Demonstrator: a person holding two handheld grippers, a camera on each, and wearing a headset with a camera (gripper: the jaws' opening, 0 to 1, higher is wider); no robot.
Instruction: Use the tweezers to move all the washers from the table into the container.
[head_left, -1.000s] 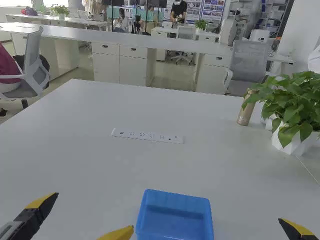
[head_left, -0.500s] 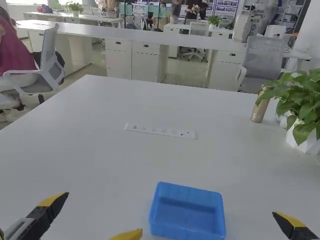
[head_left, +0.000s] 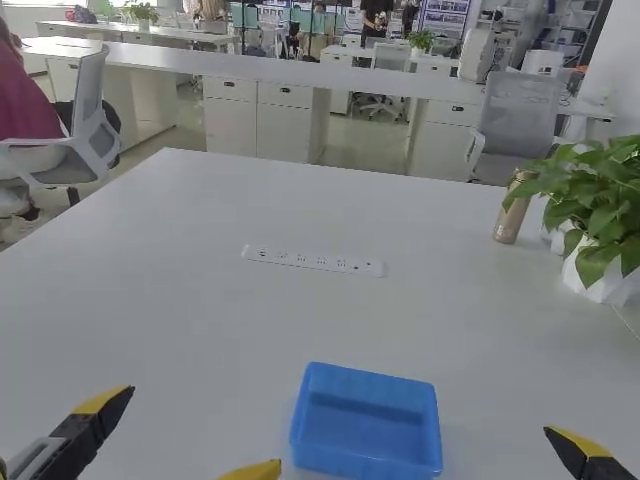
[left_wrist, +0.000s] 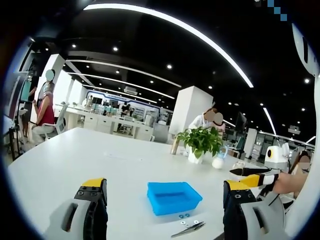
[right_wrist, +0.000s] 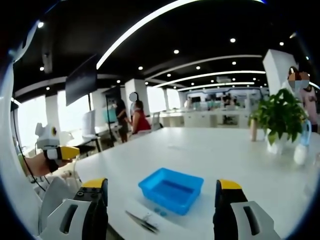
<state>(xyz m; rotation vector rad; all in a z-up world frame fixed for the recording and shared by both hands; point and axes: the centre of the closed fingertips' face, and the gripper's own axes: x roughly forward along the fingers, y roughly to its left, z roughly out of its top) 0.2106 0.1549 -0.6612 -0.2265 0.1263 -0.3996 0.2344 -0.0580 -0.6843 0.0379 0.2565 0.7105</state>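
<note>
- Washers (left_wrist: 188, 217) are lying loose near the close edge of the counter (head_left: 150, 300), just beside the tweezers (left_wrist: 187, 229), which are not being held.
- Left gripper (left_wrist: 165, 184) and right gripper (right_wrist: 162, 183) are being held with jaws spread wide, grasping nothing.
- Just behind, the blue container (head_left: 365, 455) is sitting seemingly empty, so the whole task is judged undone.
- Beyond, broad bare counter is being left free up to the power strip (head_left: 315, 262) and, at the right, the plant (head_left: 600, 200).
</note>
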